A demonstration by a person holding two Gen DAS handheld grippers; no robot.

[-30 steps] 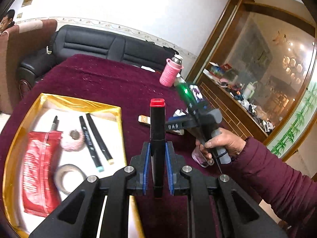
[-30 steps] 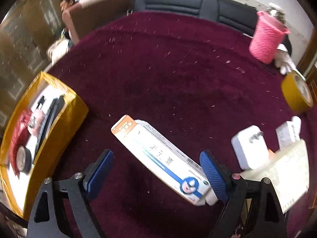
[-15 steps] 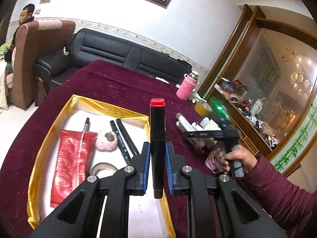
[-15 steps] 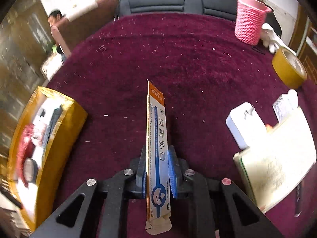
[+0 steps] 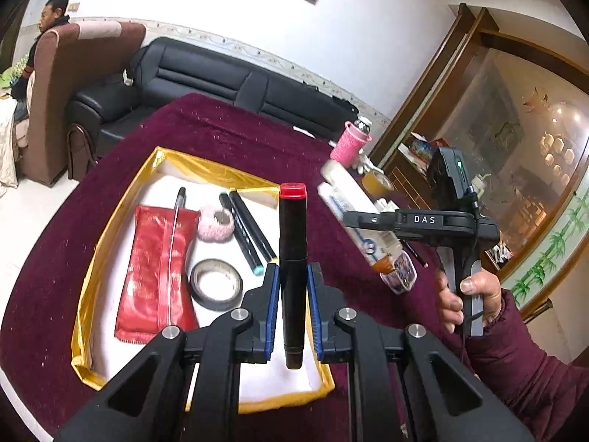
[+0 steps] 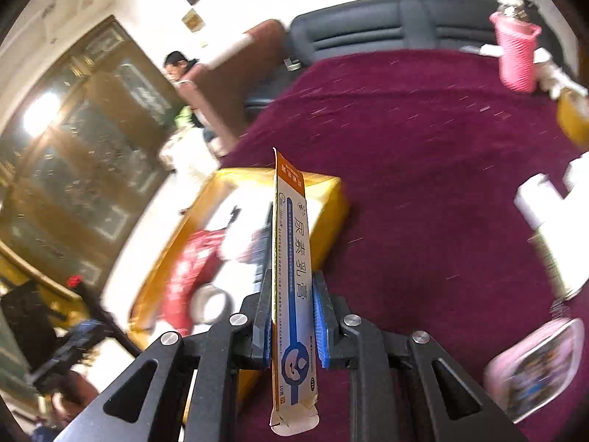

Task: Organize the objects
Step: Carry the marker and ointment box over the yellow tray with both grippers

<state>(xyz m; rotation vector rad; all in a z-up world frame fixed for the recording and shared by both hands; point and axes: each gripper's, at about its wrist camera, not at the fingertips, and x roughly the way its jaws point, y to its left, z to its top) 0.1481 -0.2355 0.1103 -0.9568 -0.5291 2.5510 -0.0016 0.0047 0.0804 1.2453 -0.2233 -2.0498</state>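
My left gripper [image 5: 291,276] is shut on a black marker with a red cap [image 5: 292,258], held upright above the near right part of the gold-rimmed tray [image 5: 121,217]. My right gripper [image 6: 292,294] is shut on a long white, blue and orange ointment box [image 6: 292,276], lifted off the table and pointing toward the tray [image 6: 331,199]. In the left wrist view the right gripper [image 5: 349,219] holds the box [image 5: 353,221] in the air just right of the tray.
The tray holds a red pouch [image 5: 154,269], a pen, two markers [image 5: 250,232], a pink puff [image 5: 215,223] and a tape roll [image 5: 216,284]. On the maroon tablecloth [image 6: 423,147] are a pink cup [image 6: 515,57], yellow tape [image 6: 572,118], a white adapter [image 6: 537,202] and a pink case [image 6: 537,364].
My right gripper closed on the ointment box, lifted it and swung it left toward the tray. My left gripper rose and drew back with the marker, now over the tray's near side.
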